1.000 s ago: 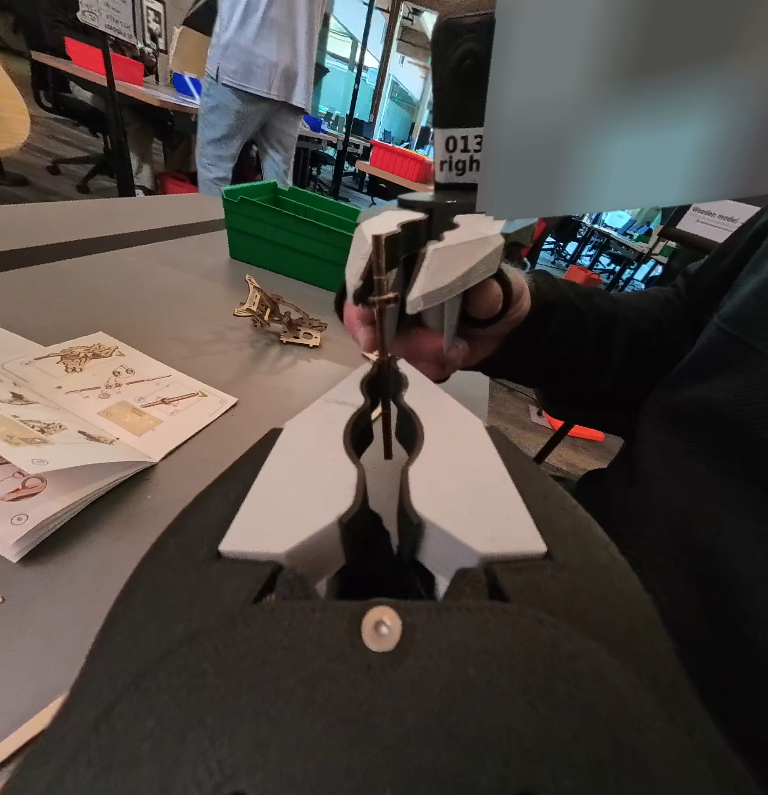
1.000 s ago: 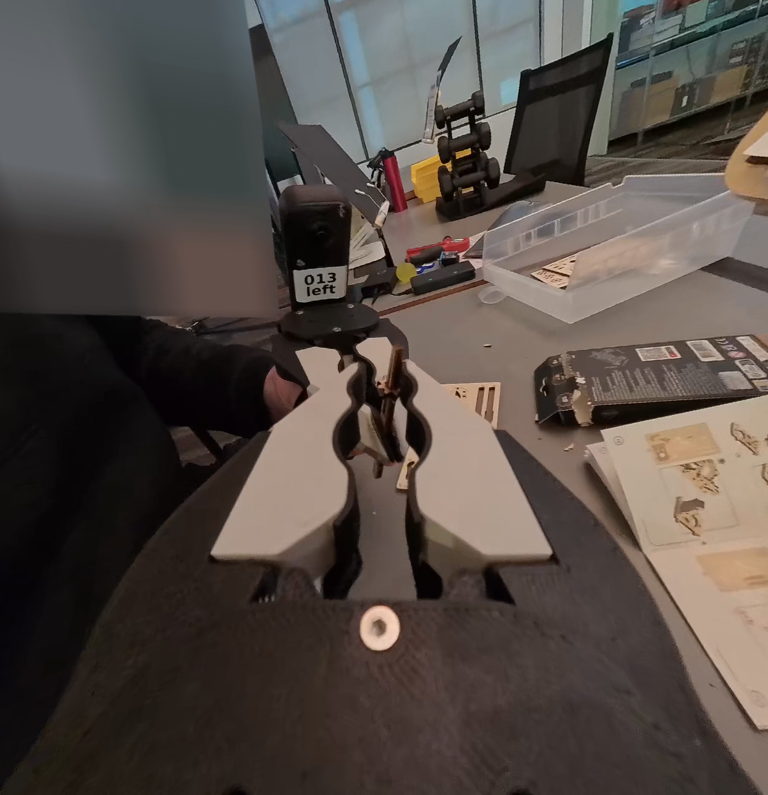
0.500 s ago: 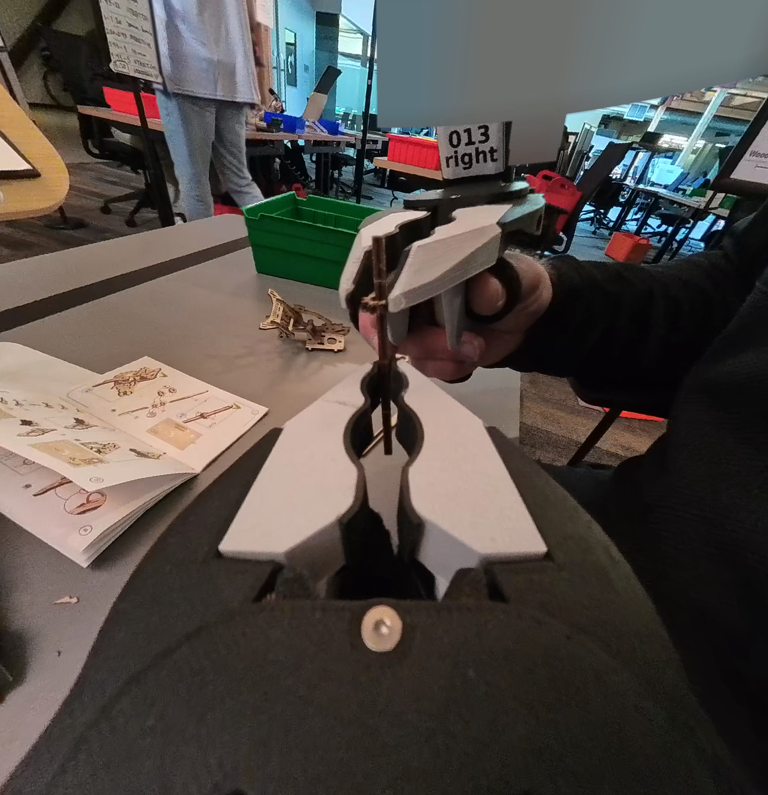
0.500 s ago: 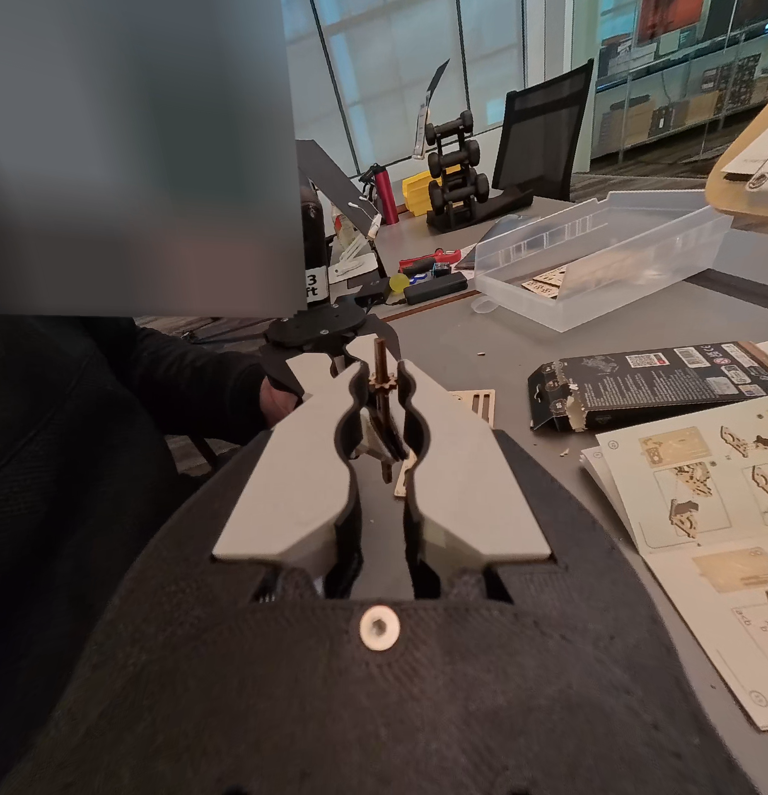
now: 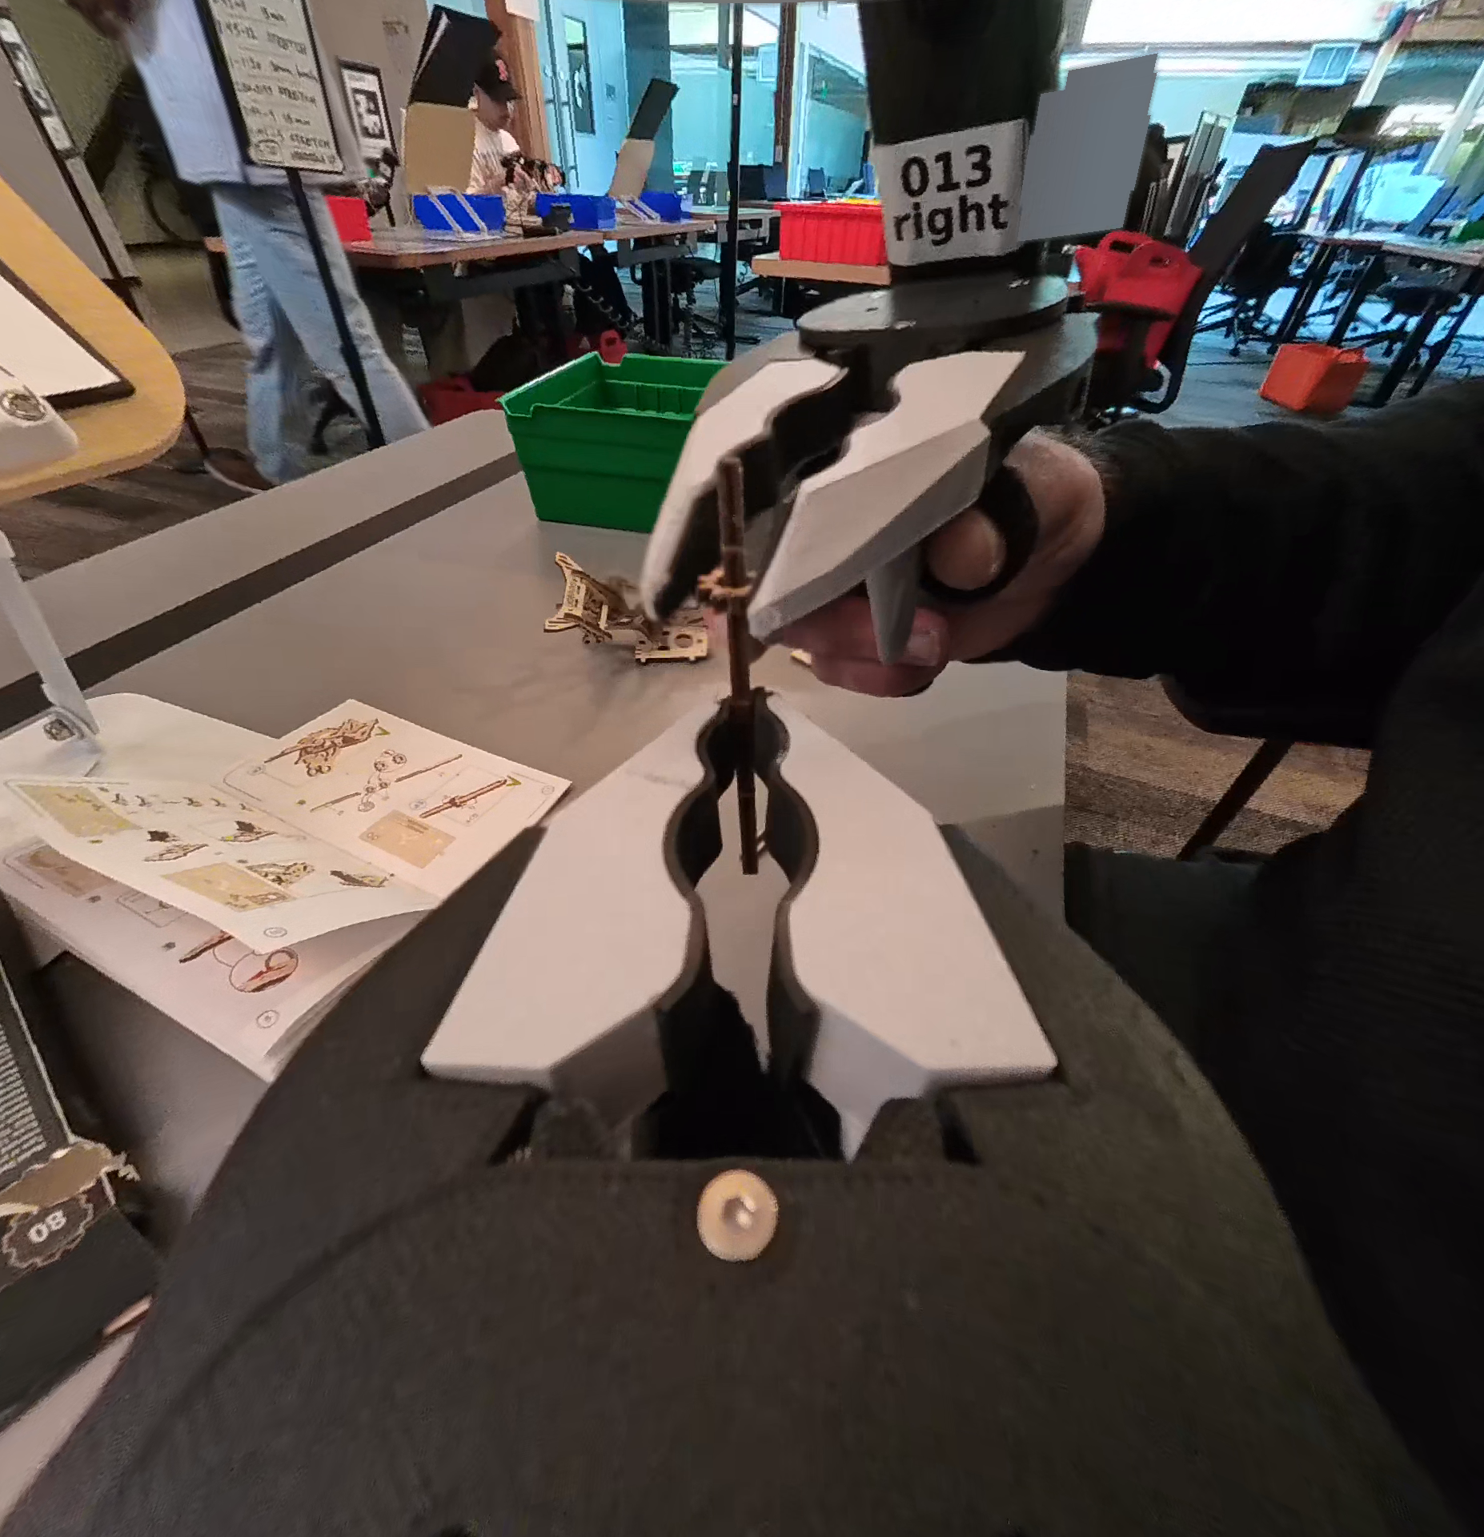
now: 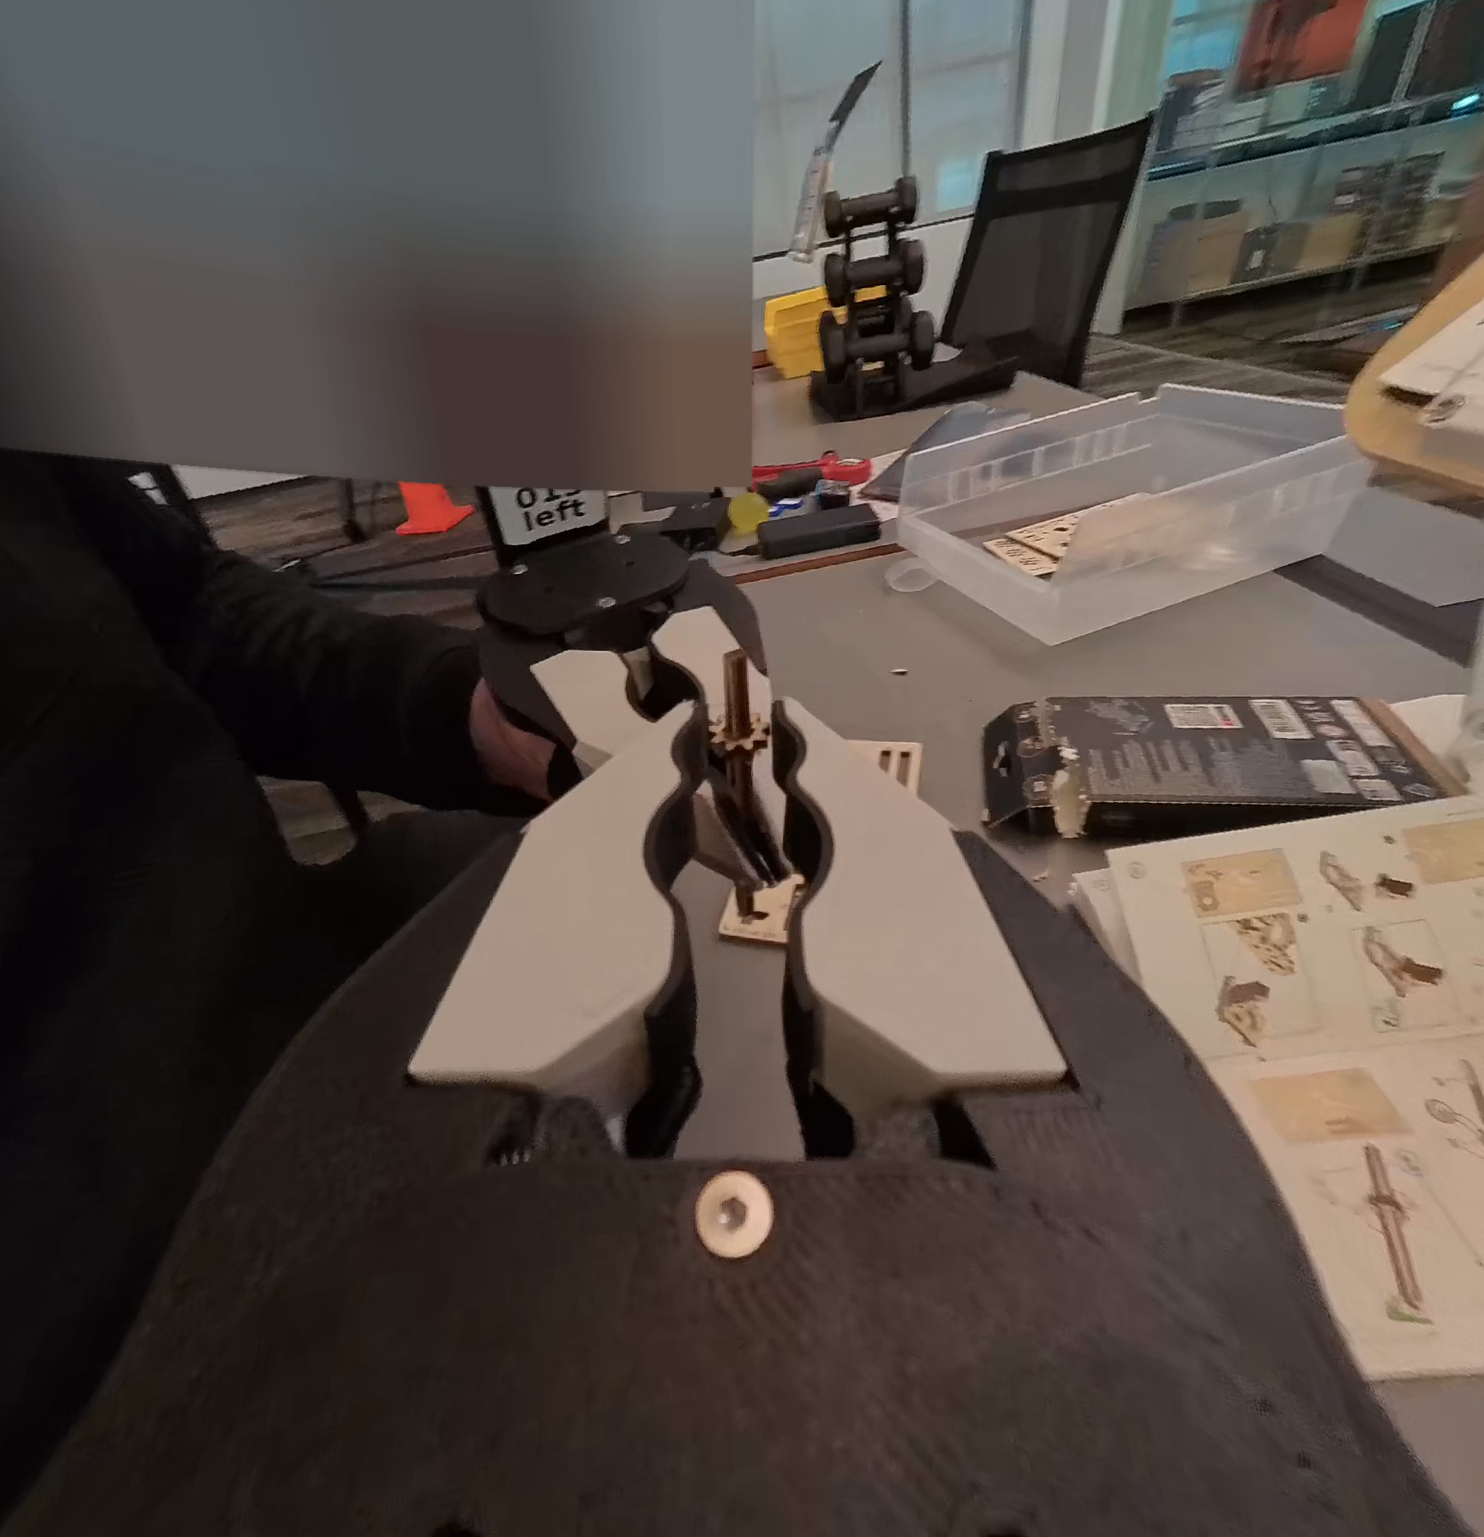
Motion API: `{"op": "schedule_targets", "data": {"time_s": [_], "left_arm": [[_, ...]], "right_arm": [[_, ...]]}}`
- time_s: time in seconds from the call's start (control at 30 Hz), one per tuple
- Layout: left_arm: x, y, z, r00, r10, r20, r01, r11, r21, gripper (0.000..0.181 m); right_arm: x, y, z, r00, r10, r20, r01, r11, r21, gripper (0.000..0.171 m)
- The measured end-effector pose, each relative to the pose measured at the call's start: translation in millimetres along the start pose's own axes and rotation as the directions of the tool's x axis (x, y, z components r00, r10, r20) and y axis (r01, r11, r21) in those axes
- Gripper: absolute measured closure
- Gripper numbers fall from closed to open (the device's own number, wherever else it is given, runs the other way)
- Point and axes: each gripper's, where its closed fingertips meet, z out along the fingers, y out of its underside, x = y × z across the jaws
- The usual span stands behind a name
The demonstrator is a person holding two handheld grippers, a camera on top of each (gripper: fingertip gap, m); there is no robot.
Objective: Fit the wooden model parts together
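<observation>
A thin dark wooden rod [image 5: 745, 798] stands upright between my two grippers. My left gripper [image 5: 743, 719] is shut on its lower part, and the rod's end hangs between the fingers. A small pale wooden gear [image 6: 739, 736] sits on the rod [image 6: 734, 690]. My right gripper [image 6: 734, 719] is shut on the gear. In the left wrist view the right gripper [image 5: 714, 607] comes down from above onto the gear [image 5: 724, 589]. Both grippers are held above the grey table [image 5: 406, 599].
A built wooden sub-assembly [image 5: 622, 615] lies on the table before a green bin [image 5: 606, 441]. An open instruction booklet [image 5: 306, 823] lies at left. A black box [image 6: 1204, 765], a clear plastic box [image 6: 1121, 541] and a wooden part sheet [image 6: 897, 761] lie beyond. A person [image 5: 290, 291] walks behind. One gripper's finger ends stand about 4 cm off the other's.
Both grippers keep their hold on the rod and gear. The right gripper has risen and tilted down onto the rod from above. Both views have swung slightly.
</observation>
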Motion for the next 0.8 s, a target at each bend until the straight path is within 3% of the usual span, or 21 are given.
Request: {"op": "schedule_targets", "data": {"time_s": [0.13,0.33,0.53,0.8], "left_arm": [[-1.1,0.1,0.2,1.000,0.006,0.015,-0.006,1.000,0.001,0.180],[-12.4,-2.6,-2.5,0.989,-0.002,0.148,0.003,1.000,-0.007,0.180],[-25.6,-11.7,-19.5,0.947,0.113,0.302,-0.091,0.992,-0.087,0.180],[-25.1,-11.6,-60.7,0.903,0.027,0.429,-0.021,1.000,-0.017,0.180]], "right_arm": [[0.2,1.0,0.8,1.000,0.019,0.003,-0.019,1.000,-0.003,0.159],[6.8,-4.2,8.4,0.990,0.084,-0.113,-0.080,0.996,0.039,0.160],[3.2,-18.7,22.0,0.981,0.076,-0.176,-0.061,0.994,0.085,0.160],[-22.4,-23.7,61.0,0.995,0.059,-0.084,-0.053,0.996,0.072,0.160]]}}
